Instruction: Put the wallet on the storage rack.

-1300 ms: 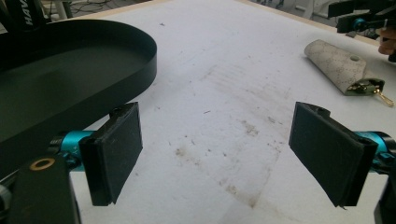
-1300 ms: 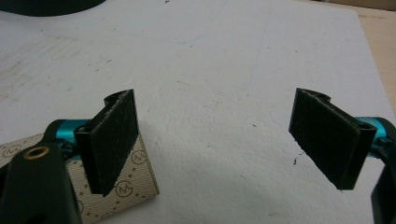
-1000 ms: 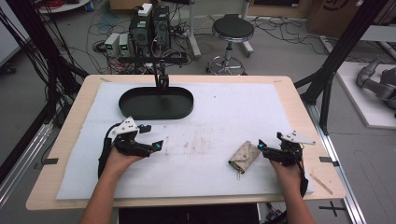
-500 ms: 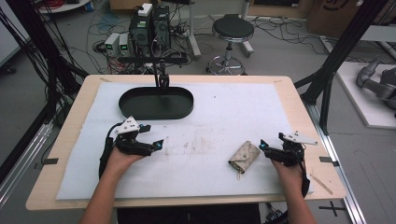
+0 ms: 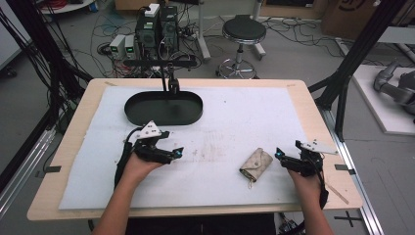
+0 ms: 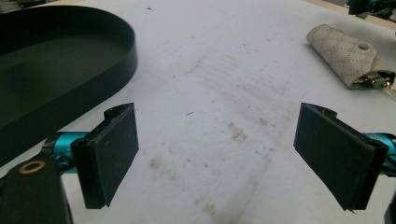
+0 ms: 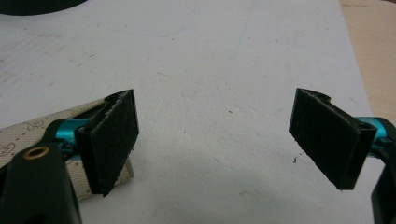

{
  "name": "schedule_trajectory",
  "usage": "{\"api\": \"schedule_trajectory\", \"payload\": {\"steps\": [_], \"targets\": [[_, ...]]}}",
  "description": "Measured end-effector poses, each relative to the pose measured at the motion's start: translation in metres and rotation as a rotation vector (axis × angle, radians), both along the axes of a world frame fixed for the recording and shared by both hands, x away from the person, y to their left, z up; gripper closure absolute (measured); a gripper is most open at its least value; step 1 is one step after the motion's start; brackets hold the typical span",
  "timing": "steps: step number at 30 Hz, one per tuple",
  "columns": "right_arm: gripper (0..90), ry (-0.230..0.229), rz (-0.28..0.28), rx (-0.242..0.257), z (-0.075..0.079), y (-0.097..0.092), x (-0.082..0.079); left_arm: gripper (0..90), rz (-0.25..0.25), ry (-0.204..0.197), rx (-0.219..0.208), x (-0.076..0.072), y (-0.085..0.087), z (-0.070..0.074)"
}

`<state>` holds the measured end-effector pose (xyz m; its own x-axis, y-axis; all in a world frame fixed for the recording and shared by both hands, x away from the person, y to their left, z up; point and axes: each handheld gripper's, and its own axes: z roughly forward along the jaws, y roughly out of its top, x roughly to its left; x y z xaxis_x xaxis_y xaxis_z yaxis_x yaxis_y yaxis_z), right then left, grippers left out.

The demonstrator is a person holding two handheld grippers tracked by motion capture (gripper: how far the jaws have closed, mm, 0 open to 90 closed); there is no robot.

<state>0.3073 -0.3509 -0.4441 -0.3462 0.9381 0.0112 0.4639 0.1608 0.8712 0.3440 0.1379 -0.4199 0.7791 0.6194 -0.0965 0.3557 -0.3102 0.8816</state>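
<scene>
High view: stained white mat (image 5: 235, 127) (cabled floor)

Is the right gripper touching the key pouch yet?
Apart. The high view shows white mat between the right gripper and the key pouch; its jaws stand open.

each claw is showing two flat black jaws with rough pads on teal mounts. the left claw (image 5: 179, 152) is wearing a grey three-cornered plate and trailing a black cable; the right claw (image 5: 278, 153) likewise. a brass-ringed hole is sitting in each black body.
</scene>
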Motion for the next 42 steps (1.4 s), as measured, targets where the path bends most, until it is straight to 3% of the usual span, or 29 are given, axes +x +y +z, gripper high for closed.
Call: {"api": "schedule_trajectory", "payload": {"steps": [6, 12, 20, 24, 34, 42], "targets": [[16.2, -0.007, -0.015, -0.005, 0.002, -0.005, -0.01, 13.9, -0.046, 0.012, 0.035, 0.005, -0.029, 0.001], [16.2, -0.011, -0.065, 0.009, 0.003, -0.02, -0.025, 13.9, -0.084, 0.019, 0.061, 0.007, -0.059, 0.004], [16.2, -0.01, -0.12, 0.022, 0.003, -0.037, -0.042, 13.9, -0.174, 0.022, 0.095, 0.007, -0.111, 0.007], [16.2, -0.013, -0.137, 0.029, 0.002, -0.044, -0.048, 13.8, -0.201, 0.045, 0.107, 0.006, -0.138, 0.002], [16.2, -0.022, -0.149, 0.04, 0.002, -0.049, -0.053, 13.8, -0.284, 0.087, 0.148, 0.002, -0.199, -0.01], [16.2, -0.02, -0.156, 0.043, 0.002, -0.052, -0.054, 13.8, -0.316, 0.105, 0.147, -0.003, -0.225, -0.017]]}}
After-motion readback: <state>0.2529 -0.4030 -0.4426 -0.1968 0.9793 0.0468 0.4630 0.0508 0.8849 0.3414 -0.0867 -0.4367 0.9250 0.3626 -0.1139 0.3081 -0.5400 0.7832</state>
